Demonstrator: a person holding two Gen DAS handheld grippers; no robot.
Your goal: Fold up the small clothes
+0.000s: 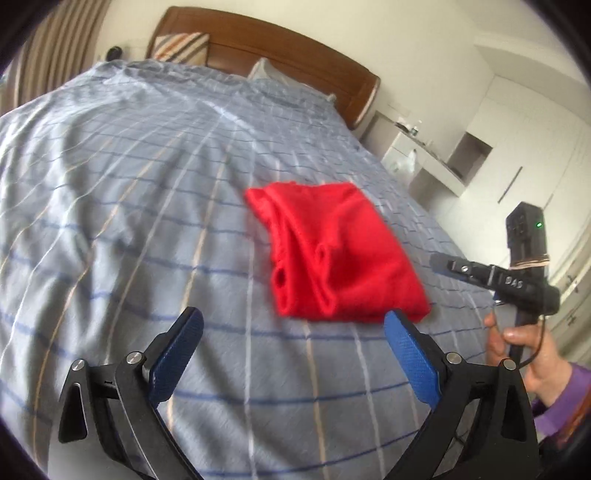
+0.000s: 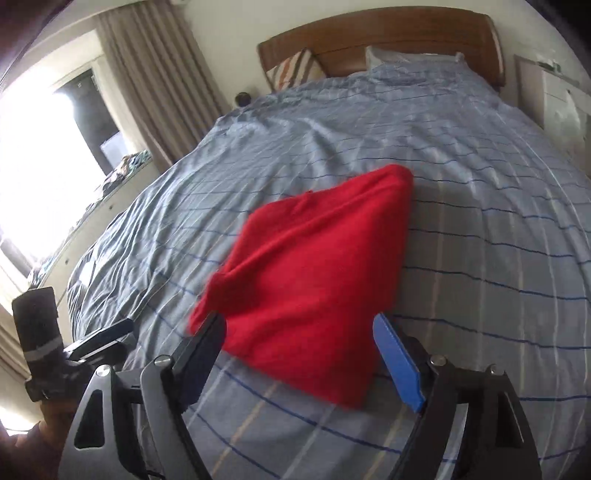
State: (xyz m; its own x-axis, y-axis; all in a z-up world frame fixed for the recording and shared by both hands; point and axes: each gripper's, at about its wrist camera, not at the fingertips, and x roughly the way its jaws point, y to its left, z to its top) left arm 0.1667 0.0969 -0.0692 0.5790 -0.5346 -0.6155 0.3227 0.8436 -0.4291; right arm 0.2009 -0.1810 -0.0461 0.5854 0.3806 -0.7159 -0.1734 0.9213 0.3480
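Folded red knit garment (image 1: 338, 254) lying flat on blue-grey striped quilt (image 1: 129, 221), well down from brown wooden headboard (image 1: 280, 51), layered edges and small openings along one side, top surface softly creased. Left gripper (image 1: 293, 332) spread wide, holding nothing, just short of garment. Right gripper (image 2: 299, 341) spread wide too, astride garment's near corner.

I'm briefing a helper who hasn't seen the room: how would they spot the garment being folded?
Start at the big bed with the wooden headboard and blue-grey striped cover. Near its foot end lies a red garment, folded into a compact bundle. It is the only bright red thing there, and nothing else lies beside it.
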